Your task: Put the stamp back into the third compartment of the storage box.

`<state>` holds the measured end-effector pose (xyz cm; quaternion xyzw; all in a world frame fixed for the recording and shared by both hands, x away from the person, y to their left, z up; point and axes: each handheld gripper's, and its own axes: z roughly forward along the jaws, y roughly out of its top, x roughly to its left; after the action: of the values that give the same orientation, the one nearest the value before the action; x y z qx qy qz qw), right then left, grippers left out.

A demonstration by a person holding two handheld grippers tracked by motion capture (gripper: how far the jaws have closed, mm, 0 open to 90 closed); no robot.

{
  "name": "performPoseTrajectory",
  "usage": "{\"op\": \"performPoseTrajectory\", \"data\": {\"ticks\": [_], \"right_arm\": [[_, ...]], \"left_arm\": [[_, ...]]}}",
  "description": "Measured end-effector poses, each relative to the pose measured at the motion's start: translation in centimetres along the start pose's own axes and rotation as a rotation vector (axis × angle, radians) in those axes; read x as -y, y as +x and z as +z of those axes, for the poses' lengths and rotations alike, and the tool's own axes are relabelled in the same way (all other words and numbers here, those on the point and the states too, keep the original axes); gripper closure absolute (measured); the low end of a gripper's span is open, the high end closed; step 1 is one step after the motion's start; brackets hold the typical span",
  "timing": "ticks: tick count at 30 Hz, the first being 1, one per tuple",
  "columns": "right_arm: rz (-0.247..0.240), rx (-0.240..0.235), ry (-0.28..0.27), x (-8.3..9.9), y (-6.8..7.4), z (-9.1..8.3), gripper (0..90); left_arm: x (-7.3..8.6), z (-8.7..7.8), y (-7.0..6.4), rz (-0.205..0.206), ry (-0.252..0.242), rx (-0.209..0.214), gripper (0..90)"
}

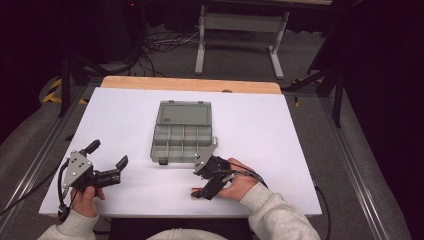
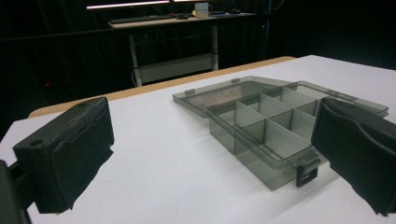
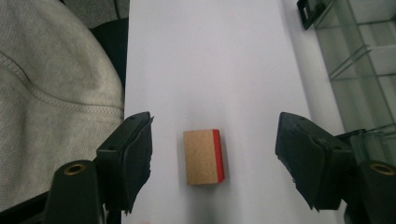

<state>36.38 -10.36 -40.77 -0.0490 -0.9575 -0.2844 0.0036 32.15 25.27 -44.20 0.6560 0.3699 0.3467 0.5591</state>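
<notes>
Both tongs wide: your right tongs [image 3: 212, 161] straddle the wooden block [image 3: 203, 157] on desk, not gripped yet. Next: squeeze, lift, carry to organizer box [image 1: 181, 136]. Left tongs [image 1: 107, 156] idle.

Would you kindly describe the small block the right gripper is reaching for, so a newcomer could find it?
Start at the white table and its grey compartment box. Near the front edge, the open right gripper straddles a small wooden block. One red face sets it apart.
</notes>
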Motion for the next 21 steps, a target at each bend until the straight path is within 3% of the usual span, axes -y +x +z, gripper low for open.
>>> {"op": "performPoseTrajectory", "data": {"ticks": [12, 21], "right_arm": [[0.005, -0.049, 0.084, -0.1, 0.2, 1.0, 30.9], [0.001, -0.022, 0.142, -0.2, 0.3, 1.5, 35.0]], "left_arm": [[0.0, 0.0, 0.0, 0.001, 0.000, -0.001, 0.1], [0.0, 0.0, 0.0, -0.001, -0.001, -0.002, 0.2]]}}
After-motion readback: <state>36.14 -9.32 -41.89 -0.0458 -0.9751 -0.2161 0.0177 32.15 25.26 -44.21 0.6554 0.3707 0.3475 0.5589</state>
